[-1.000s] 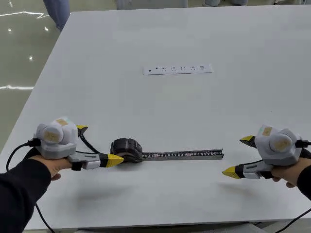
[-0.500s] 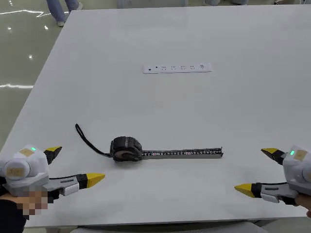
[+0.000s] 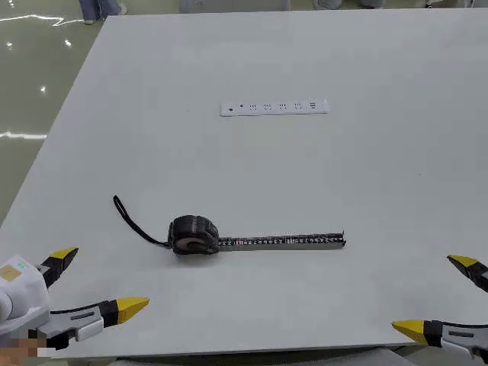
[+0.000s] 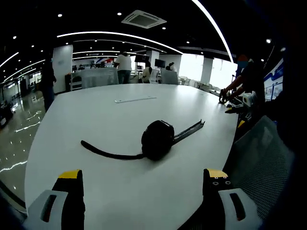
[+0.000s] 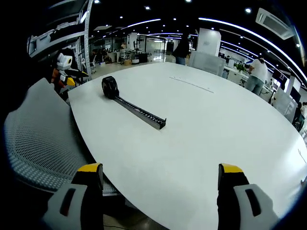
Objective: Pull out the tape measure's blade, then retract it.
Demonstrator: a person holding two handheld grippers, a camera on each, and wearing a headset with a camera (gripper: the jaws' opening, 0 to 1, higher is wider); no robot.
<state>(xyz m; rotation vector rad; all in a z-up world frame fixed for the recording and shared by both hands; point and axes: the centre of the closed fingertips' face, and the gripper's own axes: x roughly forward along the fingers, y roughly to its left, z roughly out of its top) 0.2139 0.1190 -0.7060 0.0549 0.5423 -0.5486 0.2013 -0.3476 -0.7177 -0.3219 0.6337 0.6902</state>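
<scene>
The left gripper (image 3: 101, 280) is open and nearest the tape measure (image 3: 194, 235), which sits on the table (image 3: 320, 53) ahead of it. Its blade (image 3: 282, 242) lies pulled out, running sideways toward the open right gripper (image 3: 431, 295), well apart from its tip.

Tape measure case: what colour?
The tape measure case is black, as is its strap; head view shows it best.
</scene>
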